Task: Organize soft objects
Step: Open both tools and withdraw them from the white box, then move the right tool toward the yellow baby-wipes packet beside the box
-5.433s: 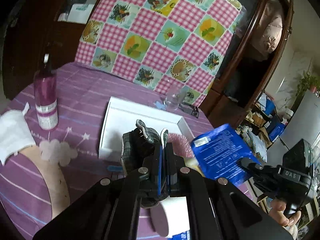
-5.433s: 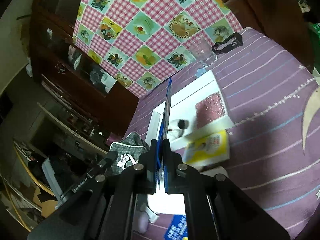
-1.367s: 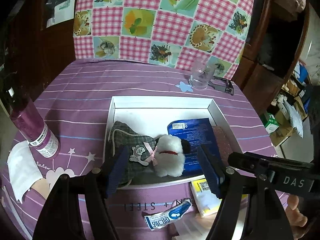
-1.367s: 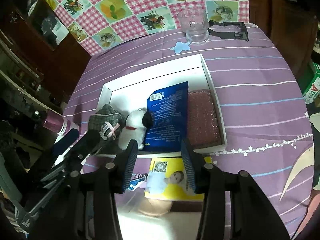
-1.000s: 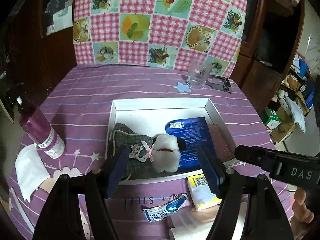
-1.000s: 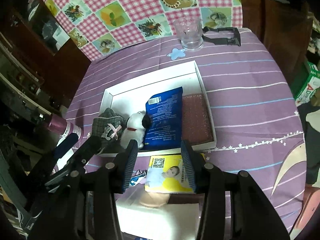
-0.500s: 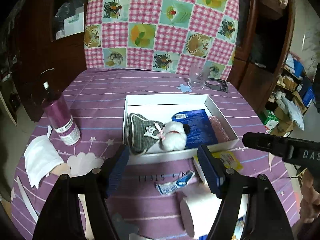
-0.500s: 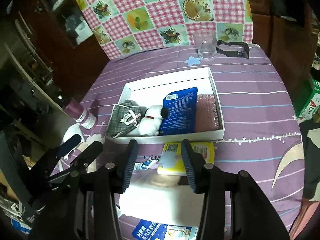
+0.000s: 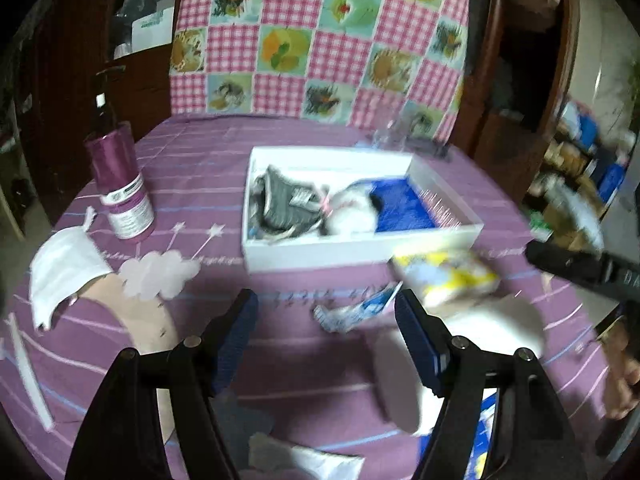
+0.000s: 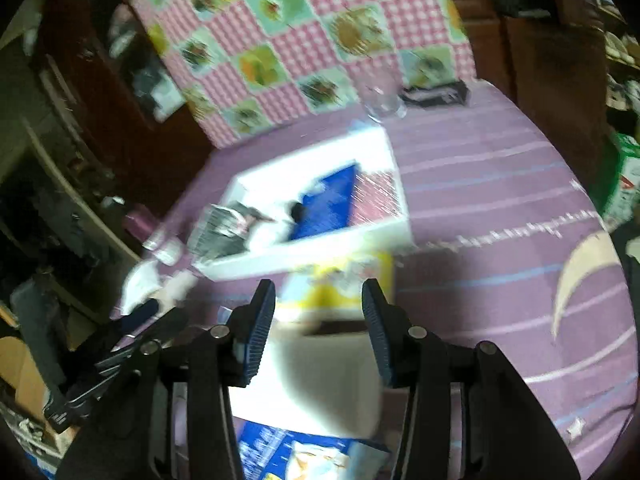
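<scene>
A white tray (image 9: 360,246) on the purple tablecloth holds a grey plaid pouch (image 9: 280,204), a white plush dog (image 9: 350,212), a blue packet (image 9: 402,210) and a pink pad (image 9: 440,204). The tray also shows in the right wrist view (image 10: 320,258). My left gripper (image 9: 326,328) is open and empty, low over the table in front of the tray. My right gripper (image 10: 318,320) is open and empty, above a yellow packet (image 10: 340,288) and a white roll (image 10: 320,376). Both views are blurred.
A purple bottle (image 9: 118,184) and a white mask (image 9: 64,268) lie left of the tray. A yellow packet (image 9: 448,276), a small sachet (image 9: 356,312) and a white roll (image 9: 460,356) lie in front. A glass (image 10: 382,98) stands behind the tray.
Both grippers let go of their loads, which now lie in the tray, then opened and pulled back and down from the tray. The views are now blurred by motion.
</scene>
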The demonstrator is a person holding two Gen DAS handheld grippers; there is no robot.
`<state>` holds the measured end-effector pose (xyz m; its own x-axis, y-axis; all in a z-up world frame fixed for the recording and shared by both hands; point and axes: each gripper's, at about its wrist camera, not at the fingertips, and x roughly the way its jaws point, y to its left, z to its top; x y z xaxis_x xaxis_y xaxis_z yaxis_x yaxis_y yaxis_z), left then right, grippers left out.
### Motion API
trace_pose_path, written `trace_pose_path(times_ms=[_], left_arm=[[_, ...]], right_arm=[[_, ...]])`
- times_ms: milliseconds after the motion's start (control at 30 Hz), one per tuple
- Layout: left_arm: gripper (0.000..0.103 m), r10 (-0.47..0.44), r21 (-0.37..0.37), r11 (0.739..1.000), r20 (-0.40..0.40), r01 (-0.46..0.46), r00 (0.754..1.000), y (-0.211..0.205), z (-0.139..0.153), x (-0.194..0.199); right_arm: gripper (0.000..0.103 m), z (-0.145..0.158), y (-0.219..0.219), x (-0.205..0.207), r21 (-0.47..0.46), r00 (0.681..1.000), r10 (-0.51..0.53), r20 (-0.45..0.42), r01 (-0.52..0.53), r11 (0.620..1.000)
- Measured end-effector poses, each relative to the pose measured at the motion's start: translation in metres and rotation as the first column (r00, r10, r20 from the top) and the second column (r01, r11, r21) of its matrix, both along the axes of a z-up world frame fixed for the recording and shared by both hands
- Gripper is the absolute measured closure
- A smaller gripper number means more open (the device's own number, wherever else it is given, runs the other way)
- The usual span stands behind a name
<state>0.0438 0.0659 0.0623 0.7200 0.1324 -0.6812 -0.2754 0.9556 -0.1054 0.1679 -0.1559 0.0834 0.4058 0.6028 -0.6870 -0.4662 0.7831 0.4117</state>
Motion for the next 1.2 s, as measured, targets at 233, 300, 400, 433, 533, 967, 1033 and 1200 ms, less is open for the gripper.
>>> trace_pose_path(times_ms=[233,300,400,433,533,967,1033,1200], left_arm=[[0.032,0.015,-0.072,0.997,0.001,-0.015,1.0,0.007,-0.004,0.0],[0.032,0.02,-0.091,0.996,-0.009,-0.02,1.0,0.008,-0.006,0.0],[0.032,0.024,-0.101,0.995,-0.026,-0.027,0.999,0.009,-0.009,0.002],[0.032,0.027,-0.098,0.995,-0.032,-0.03,0.999,0.009,-0.01,0.003],[0.032,0.034,-0.097,0.995,-0.038,-0.037,0.999,0.01,-0.011,0.004],[0.032,0.041,-0.129,0.99,-0.064,-0.049,0.997,0.015,-0.017,0.006],[0.032,0.037,-0.131,0.99,-0.071,-0.046,0.997,0.015,-0.019,0.008],[0.032,0.008,-0.13,0.991,-0.078,-0.019,0.997,0.009,-0.021,0.01]], right_arm=[[0.057,-0.011,-0.006,0.007,0.056,0.994,0.016,-0.106,-0.01,0.998],[0.057,-0.014,-0.003,0.006,0.02,0.993,0.007,-0.114,-0.005,1.0],[0.057,-0.019,-0.001,0.007,-0.009,0.991,0.003,-0.135,-0.005,1.0],[0.057,-0.021,0.0,0.008,-0.012,0.989,0.005,-0.147,-0.007,1.0],[0.057,-0.025,-0.001,0.01,-0.022,0.986,0.001,-0.165,-0.005,1.0],[0.057,-0.034,-0.004,0.015,-0.049,0.976,-0.024,-0.215,0.014,0.999],[0.057,-0.034,-0.004,0.015,-0.051,0.977,-0.024,-0.212,0.013,0.999],[0.057,-0.035,-0.005,0.016,-0.047,0.975,-0.017,-0.221,0.007,0.999]])
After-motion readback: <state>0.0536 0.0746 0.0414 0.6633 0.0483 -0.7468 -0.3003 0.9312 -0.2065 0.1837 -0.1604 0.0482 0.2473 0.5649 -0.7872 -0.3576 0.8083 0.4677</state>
